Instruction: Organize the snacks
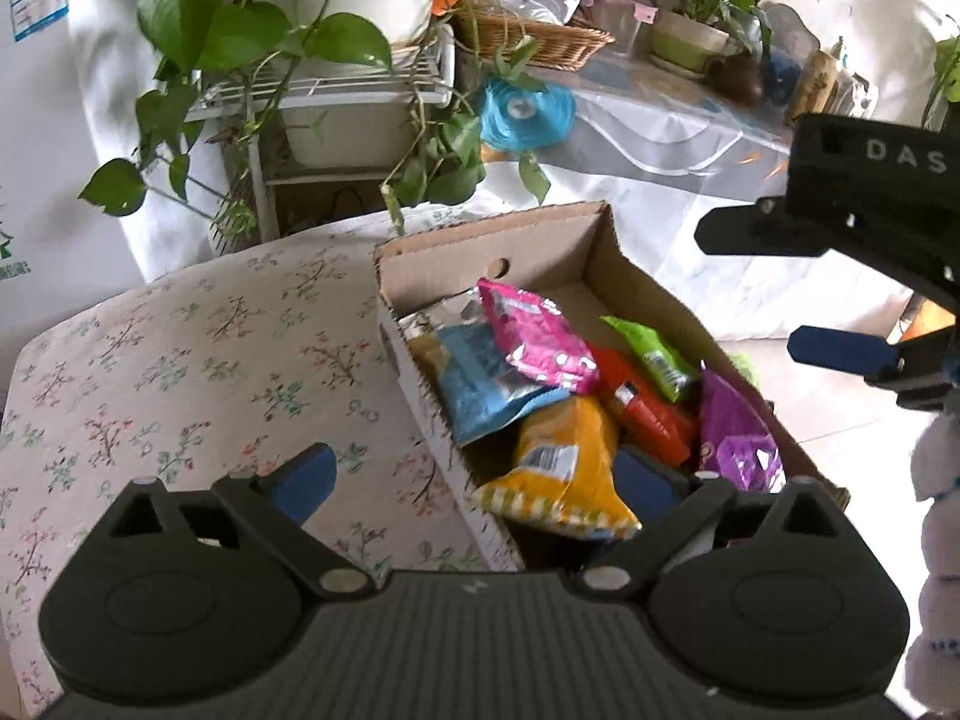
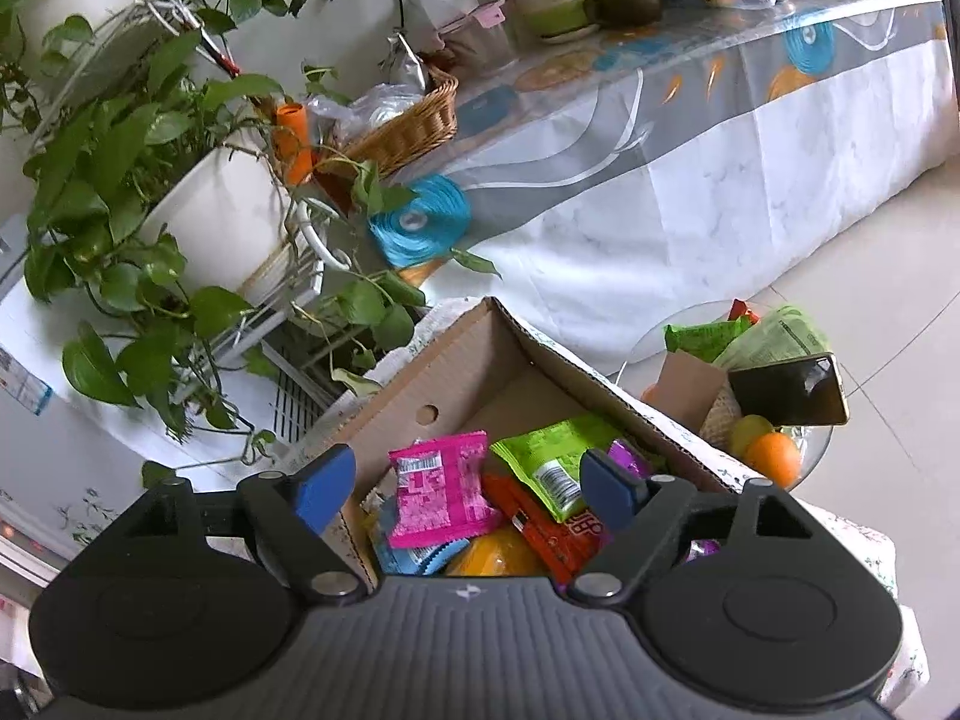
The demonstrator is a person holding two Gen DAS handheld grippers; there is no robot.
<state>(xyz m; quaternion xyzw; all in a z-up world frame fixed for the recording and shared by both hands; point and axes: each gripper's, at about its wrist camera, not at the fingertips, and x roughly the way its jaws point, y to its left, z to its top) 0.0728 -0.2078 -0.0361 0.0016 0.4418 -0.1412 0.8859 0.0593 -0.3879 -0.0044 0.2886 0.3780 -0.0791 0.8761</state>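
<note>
Snack packets heaped in cardboard box at table's right edge. Left gripper and right gripper both spread, empty. Packets probably light, crinkly, slippery; pinch at sealed edge.

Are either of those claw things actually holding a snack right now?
No. The left gripper and right gripper both hover open above the cardboard box of snack packets, jaws spread with nothing between them.
</note>
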